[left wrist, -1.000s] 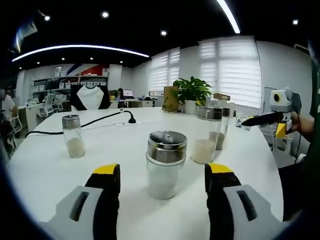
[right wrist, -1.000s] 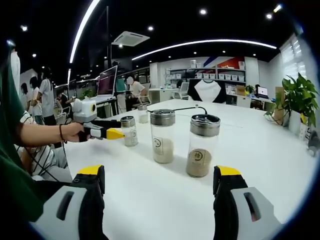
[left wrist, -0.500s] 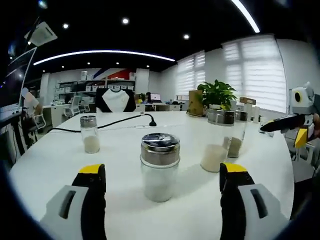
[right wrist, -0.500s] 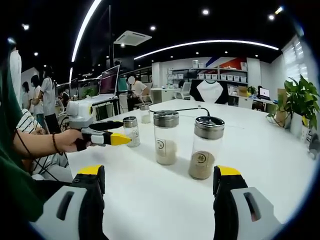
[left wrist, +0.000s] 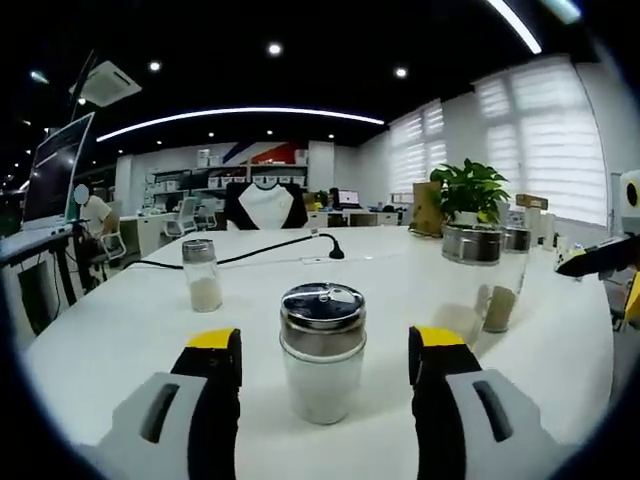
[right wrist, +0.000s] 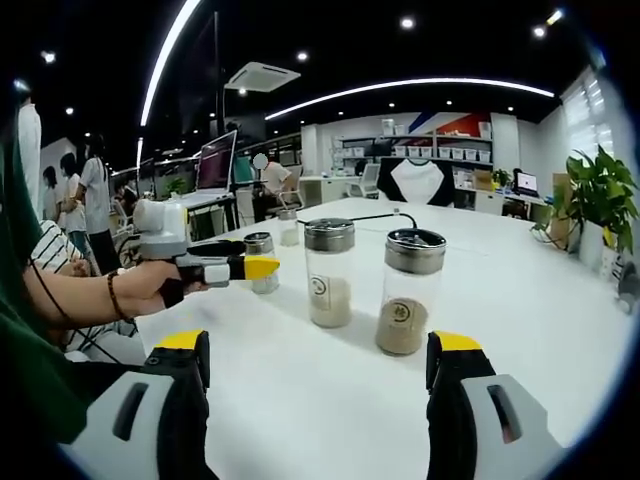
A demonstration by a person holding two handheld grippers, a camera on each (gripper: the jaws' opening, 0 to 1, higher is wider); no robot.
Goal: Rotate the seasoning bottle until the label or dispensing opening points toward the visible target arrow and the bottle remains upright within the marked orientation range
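Left tongs (left wrist: 325, 365) closer around seasoning bottle (left wrist: 322, 350), jaws open.

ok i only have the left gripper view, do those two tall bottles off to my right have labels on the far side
Observer: Yes. In the right gripper view each has a small round label facing that camera: the brown-filled bottle and the pale-filled bottle.
Operator: is the right gripper holding either
Observer: No. The right gripper is open, its fingers short of both bottles.
Operator: how does my left gripper look from there
Observer: The left gripper is held level in a person's hand, and its yellow tips overlap a short bottle. I cannot tell from there whether they touch it.
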